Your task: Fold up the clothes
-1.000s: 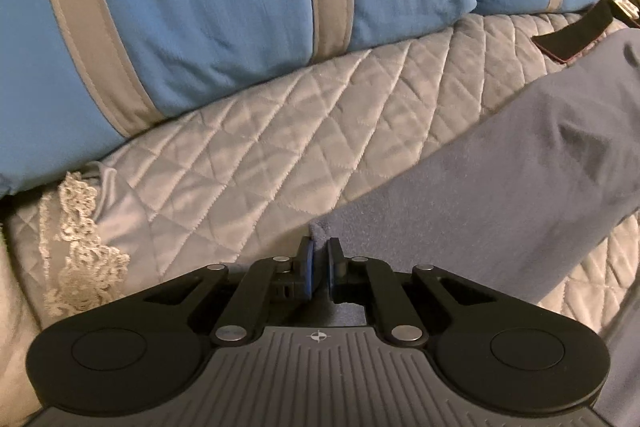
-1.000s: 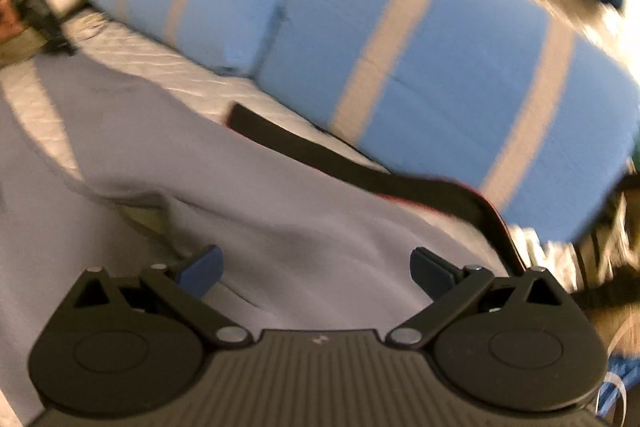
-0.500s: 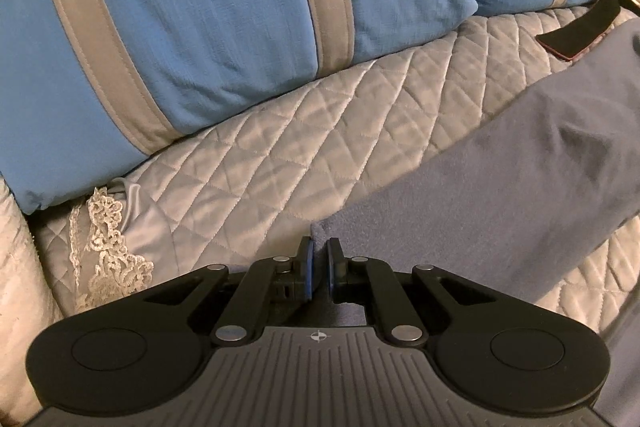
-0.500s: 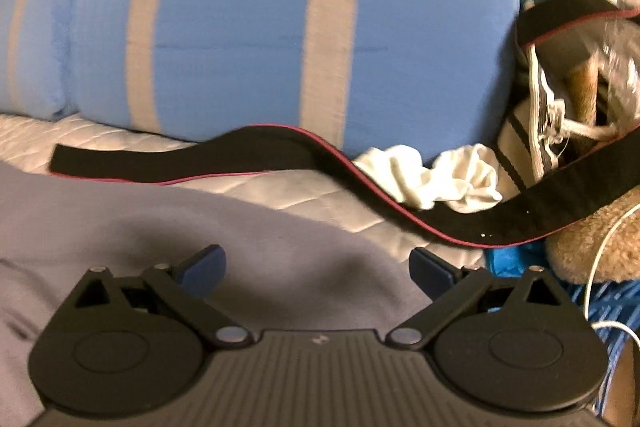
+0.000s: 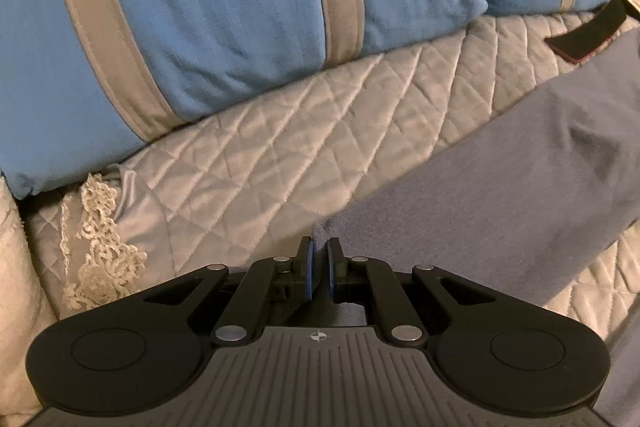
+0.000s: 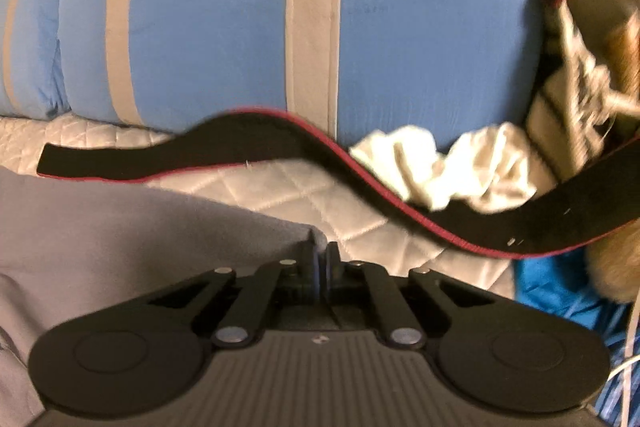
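The left gripper (image 5: 319,259) is nearly closed, its blue pads pinching one corner of a grey-blue garment (image 5: 500,187) between them. From that corner the cloth runs away to the gripper's right, lying flat on a quilted bedspread (image 5: 280,155). Ahead of the gripper, past a bare stretch of quilt, blue pillows (image 5: 224,7) with tan stripes lean against each other. To its left, a strip of lace trim (image 5: 100,251) edges the bedspread. The right gripper (image 6: 321,261) has just been closing and now stands pressed on another corner of the same garment (image 6: 140,227), which spreads out to that gripper's left. Just ahead of it, across a patch of quilt, a black strap (image 6: 280,143) with a red edge snakes sideways over the bed. Beyond the strap to the right lies a crumpled white cloth (image 6: 448,163), touching the strap. A blue pillow (image 6: 420,27) stands behind both. The right-hand view is somewhat blurred.
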Demonstrator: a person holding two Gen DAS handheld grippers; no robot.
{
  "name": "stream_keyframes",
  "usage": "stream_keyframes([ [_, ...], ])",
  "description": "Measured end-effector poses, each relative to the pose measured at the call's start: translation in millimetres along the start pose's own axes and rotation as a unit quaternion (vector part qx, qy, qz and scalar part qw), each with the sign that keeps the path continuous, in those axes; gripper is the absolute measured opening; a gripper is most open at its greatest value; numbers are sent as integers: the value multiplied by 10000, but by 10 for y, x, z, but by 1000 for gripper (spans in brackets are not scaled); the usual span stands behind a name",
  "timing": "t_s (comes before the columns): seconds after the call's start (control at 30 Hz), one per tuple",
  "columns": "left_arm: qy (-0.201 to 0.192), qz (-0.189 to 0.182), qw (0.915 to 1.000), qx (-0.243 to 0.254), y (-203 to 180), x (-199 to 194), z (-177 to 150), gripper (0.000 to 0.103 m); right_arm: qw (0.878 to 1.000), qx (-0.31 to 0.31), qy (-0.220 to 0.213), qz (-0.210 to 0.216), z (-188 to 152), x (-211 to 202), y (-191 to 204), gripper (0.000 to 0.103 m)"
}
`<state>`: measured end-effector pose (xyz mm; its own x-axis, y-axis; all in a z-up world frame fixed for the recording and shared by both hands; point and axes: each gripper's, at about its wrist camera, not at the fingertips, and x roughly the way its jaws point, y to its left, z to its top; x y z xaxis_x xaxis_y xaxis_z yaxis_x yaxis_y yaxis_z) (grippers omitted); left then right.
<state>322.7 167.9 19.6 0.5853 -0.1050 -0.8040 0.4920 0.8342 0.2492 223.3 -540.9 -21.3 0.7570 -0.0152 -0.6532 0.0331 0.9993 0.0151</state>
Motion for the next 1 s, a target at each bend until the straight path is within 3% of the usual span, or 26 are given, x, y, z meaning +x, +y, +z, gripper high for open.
stream_keyframes([
  [0.17, -721, 79, 9970, -271, 89, -407, -81, 6, 9975, -188, -665, -107, 53, -715, 169, 3],
  [0.3, -1407, 84, 9896, -280, 92, -895, -274, 6, 9916, -545, -1160, -166, -30, -1480, 386, 3],
  [0.47, -2168, -4, 9759, -245, 55, -1492, -657, 6, 9878, -781, -1337, -182, -584, -2421, 513, 4],
  [0.5, -2206, -24, 9750, -273, 52, -1570, -767, 7, 9887, -777, -1270, -195, -723, -2548, 526, 9],
  [0.53, -2242, -46, 9741, -300, 49, -1647, -876, 9, 9902, -749, -1157, -230, -864, -2640, 537, 33],
  [0.6, -2063, -160, 9779, -308, -12, -1739, -1093, 13, 9924, -701, -963, -310, -1130, -2804, 562, 47],
  [0.67, -1900, -135, 9812, -295, -101, -1808, -1229, 28, 9935, -657, -835, -398, -1347, -2906, 590, 61],
  [0.73, -1786, -41, 9834, -302, -178, -1886, -1348, 54, 9942, -631, -745, -457, -1484, -2968, 609, 77],
  [0.8, -1842, -86, 9822, -371, -232, -1977, -1365, 58, 9940, -635, -729, -509, -1524, -3003, 644, 80],
  [0.9, -1930, -150, 9802, -408, -320, -2089, -1281, 72, 9929, -674, -785, -591, -1482, -3048, 701, 88],
  [1.0, -2099, -238, 9771, -263, -511, -2210, -1115, 77, 9903, -789, -932, -663, -1350, -3106, 785, 94],
])
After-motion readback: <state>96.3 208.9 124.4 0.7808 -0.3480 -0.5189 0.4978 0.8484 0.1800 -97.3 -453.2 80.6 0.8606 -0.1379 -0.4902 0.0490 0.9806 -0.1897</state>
